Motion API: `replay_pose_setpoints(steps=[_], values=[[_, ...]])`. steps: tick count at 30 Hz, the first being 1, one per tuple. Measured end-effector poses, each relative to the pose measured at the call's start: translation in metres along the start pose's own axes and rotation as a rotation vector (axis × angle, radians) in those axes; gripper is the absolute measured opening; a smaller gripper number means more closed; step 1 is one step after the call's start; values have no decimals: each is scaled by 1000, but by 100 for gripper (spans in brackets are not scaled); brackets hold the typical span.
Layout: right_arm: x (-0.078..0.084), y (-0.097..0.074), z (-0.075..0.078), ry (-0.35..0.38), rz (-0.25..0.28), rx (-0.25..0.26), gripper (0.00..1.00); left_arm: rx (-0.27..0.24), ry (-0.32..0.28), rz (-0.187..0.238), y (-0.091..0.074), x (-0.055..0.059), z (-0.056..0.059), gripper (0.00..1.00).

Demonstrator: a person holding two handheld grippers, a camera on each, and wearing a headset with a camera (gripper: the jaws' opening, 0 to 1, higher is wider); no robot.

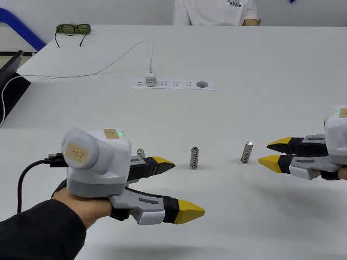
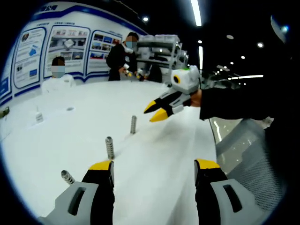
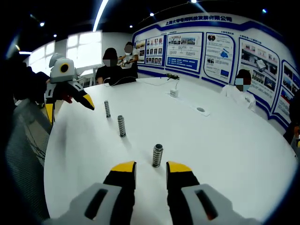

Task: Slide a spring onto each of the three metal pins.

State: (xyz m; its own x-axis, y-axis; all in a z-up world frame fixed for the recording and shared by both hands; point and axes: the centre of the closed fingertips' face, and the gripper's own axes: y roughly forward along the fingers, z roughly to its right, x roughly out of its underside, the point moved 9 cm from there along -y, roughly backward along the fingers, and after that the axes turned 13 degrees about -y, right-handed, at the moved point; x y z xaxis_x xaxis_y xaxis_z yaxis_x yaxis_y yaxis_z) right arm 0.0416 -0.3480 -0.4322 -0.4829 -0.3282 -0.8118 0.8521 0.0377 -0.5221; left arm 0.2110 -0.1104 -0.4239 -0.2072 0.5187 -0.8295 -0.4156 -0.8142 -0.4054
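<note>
My left gripper (image 1: 187, 185) is wide open and empty. My right gripper (image 1: 265, 153) is parted narrowly and also empty. The pins stand roughly upright in a left-to-right row on the table (image 1: 244, 114). The left pin (image 1: 141, 153) is just beyond my left jaws, then comes the middle pin (image 1: 194, 157). The right pin (image 1: 247, 152) sits just left of my right tips. Each already seems to carry a spring (image 3: 157, 155). I judge nothing is left to thread, and there is open table near and far for backing away.
</note>
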Motion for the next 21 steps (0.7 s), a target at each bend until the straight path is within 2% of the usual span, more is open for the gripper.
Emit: replay_pose_setpoints(steps=[13, 21], values=[[0, -8, -5, 6, 17, 1, 30, -57, -13, 47, -27, 5, -4, 71], [1, -10, -8, 8, 24, 1, 32, -109, -46, 83, -41, 10, -13, 72]])
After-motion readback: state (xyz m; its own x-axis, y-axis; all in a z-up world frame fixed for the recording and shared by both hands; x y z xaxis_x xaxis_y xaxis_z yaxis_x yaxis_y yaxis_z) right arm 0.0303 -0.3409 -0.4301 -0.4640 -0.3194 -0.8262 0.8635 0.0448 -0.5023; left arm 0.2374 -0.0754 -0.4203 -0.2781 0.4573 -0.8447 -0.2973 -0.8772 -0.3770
